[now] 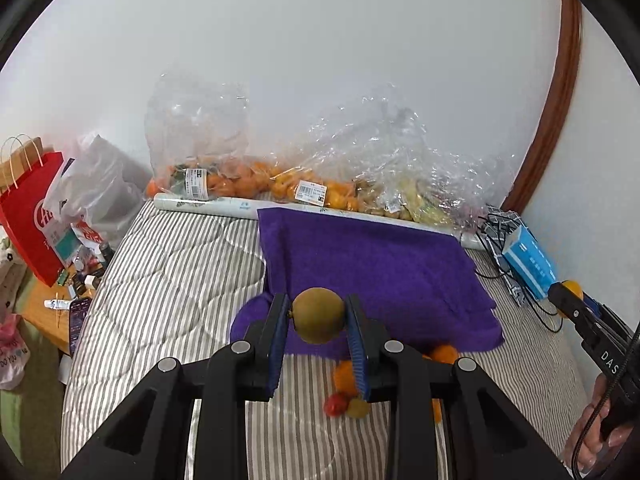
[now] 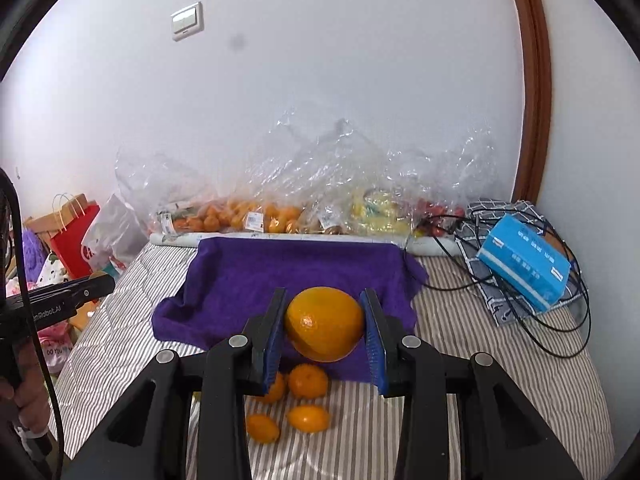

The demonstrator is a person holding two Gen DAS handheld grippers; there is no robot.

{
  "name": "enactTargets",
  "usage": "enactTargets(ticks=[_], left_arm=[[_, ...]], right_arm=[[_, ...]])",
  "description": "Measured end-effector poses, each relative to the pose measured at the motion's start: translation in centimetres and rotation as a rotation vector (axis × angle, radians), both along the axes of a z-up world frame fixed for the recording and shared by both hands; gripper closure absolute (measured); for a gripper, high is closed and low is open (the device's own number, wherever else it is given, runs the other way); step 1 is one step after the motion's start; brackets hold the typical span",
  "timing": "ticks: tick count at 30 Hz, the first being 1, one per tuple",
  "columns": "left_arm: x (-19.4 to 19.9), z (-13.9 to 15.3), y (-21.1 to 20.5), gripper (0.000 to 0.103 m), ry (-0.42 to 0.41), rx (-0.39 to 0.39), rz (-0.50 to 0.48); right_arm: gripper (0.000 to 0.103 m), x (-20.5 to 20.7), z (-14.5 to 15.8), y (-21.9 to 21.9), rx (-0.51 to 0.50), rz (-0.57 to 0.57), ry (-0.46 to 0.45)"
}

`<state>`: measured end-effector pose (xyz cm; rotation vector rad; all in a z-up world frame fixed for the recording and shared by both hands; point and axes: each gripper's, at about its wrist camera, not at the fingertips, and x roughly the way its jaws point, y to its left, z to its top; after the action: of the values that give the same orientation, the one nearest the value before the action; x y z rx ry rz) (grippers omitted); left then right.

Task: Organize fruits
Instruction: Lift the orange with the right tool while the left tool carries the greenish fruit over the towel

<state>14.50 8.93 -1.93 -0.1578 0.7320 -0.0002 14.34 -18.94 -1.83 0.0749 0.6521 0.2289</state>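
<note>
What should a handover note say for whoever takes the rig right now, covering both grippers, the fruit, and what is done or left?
Left gripper: shut on a brownish-green fruit, held above the near edge of the purple towel.
Right gripper: shut on a large orange, also over the towel's near edge.
Loose fruit on the striped bedding below: small oranges, a red fruit and a yellowish one.
Clear bags of fruit line the wall behind the towel.
Done: two fruits picked up; the towel carries none.
Left: place both, then sort the loose ones.
</note>
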Motion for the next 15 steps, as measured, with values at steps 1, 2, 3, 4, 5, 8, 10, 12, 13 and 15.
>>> enactTargets(ticks=[1, 2, 3, 4, 5, 8, 10, 12, 13, 15], left_arm=[[0.4, 0.0, 0.0, 0.076, -0.001, 0.000, 0.000], [0.8, -0.1, 0.1, 0.076, -0.005, -0.001, 0.003], [1.1, -0.2, 0.1, 0.076, -0.008, -0.002, 0.005], [1.6, -0.3, 0.2, 0.076, -0.010, -0.004, 0.005], [2.0, -0.4, 0.2, 0.076, -0.012, -0.006, 0.003], [3.6, -0.8, -0.1, 0.076, -0.010, -0.009, 0.002], [4.4, -1.2, -0.4, 0.076, -0.012, -0.013, -0.003], [5.5, -1.7, -0.7, 0.076, -0.008, -0.009, -0.003], [6.0, -1.9, -0.9, 0.076, -0.005, -0.009, -0.004], [7.1, -2.7, -1.0, 0.076, 0.007, -0.016, -0.004]], right_arm=[[0.067, 0.4, -0.1, 0.0, 0.001, 0.000, 0.001], [0.067, 0.7, -0.2, 0.1, 0.004, 0.000, 0.002], [0.067, 1.1, -0.4, 0.1, 0.007, 0.001, 0.003], [0.067, 1.4, -0.5, 0.1, 0.009, 0.001, 0.005], [0.067, 1.9, -0.7, 0.2, 0.012, 0.002, 0.008], [0.067, 3.1, -1.4, 0.4, 0.011, 0.008, 0.012], [0.067, 4.1, -1.9, 0.6, 0.010, 0.009, 0.017], [0.067, 5.1, -2.5, 0.7, 0.017, 0.016, 0.023], [0.067, 5.6, -2.8, 0.9, 0.016, 0.020, 0.027], [0.067, 6.7, -3.4, 1.1, 0.011, 0.025, 0.034]])
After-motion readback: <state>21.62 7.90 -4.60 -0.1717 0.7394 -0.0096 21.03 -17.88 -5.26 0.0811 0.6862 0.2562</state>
